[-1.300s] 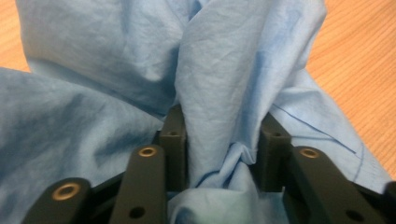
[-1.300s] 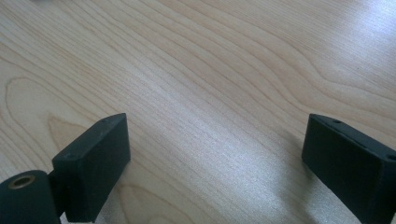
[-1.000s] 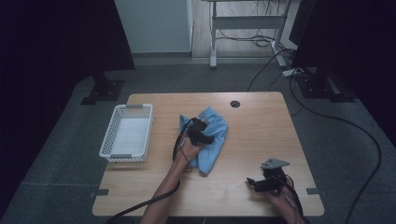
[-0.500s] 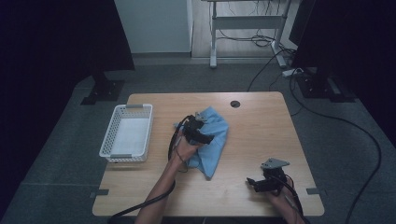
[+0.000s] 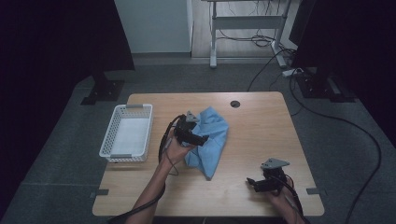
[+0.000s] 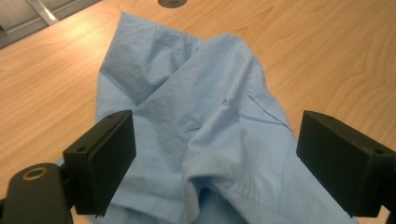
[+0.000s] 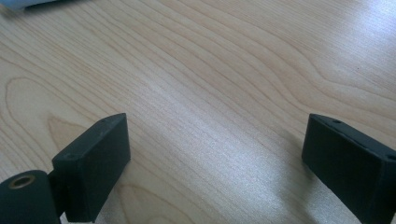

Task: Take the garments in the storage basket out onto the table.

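Note:
A crumpled light blue cloth [image 5: 214,133] lies on the wooden table [image 5: 261,135] near its middle. My left gripper [image 5: 204,138] hovers over the cloth's left part, pointing right across it. Its jaws have just been opening and now stand wide. In the left gripper view the cloth [image 6: 205,116] lies below and between the jaws of the left gripper [image 6: 212,158], and the pads do not press on it. My right gripper [image 5: 251,182] rests low near the table's front right, open. In the right gripper view the right gripper [image 7: 215,158] has bare wood between its jaws.
A white slatted basket [image 5: 112,135] stands at the table's left edge. A round cable hole [image 5: 235,103] sits near the far edge. Beyond the table are a desk frame and cables on the floor.
My left gripper has lifted and drifted slightly left over the cloth. The cloth stays on the table. The right gripper has not moved.

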`<state>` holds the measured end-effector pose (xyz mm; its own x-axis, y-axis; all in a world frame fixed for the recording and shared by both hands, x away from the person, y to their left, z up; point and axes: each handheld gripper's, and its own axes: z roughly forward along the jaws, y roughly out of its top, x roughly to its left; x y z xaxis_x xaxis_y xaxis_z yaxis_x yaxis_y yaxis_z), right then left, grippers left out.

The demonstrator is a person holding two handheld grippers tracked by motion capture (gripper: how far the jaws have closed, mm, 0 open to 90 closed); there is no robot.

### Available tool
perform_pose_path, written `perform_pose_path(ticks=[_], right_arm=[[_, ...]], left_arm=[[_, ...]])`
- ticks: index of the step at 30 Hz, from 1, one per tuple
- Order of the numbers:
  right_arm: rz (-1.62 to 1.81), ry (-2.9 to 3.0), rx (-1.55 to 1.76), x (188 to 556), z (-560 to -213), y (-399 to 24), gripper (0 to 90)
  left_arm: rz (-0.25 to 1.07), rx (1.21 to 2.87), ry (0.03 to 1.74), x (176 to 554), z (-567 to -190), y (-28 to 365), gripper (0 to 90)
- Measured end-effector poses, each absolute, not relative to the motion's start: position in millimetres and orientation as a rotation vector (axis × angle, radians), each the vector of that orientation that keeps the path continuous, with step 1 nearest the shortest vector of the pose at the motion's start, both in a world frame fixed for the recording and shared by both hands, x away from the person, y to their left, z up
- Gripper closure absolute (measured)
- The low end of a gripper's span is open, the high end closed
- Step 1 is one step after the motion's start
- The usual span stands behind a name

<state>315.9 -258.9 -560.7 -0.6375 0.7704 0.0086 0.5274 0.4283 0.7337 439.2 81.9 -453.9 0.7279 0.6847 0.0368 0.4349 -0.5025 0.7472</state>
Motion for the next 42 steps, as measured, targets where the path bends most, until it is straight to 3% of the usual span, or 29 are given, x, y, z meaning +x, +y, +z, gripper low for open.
perform_pose_path(ticks=[22,42], right_arm=[[1.036,2.357,1.116,316,-561,-259,7.8],[1.035,2.356,1.115,316,-561,-259,7.8]], left_arm=[[0.457,2.124,0.855,393,-472,136,11.3],[0.499,2.180,0.875,353,-521,164,8.7]])
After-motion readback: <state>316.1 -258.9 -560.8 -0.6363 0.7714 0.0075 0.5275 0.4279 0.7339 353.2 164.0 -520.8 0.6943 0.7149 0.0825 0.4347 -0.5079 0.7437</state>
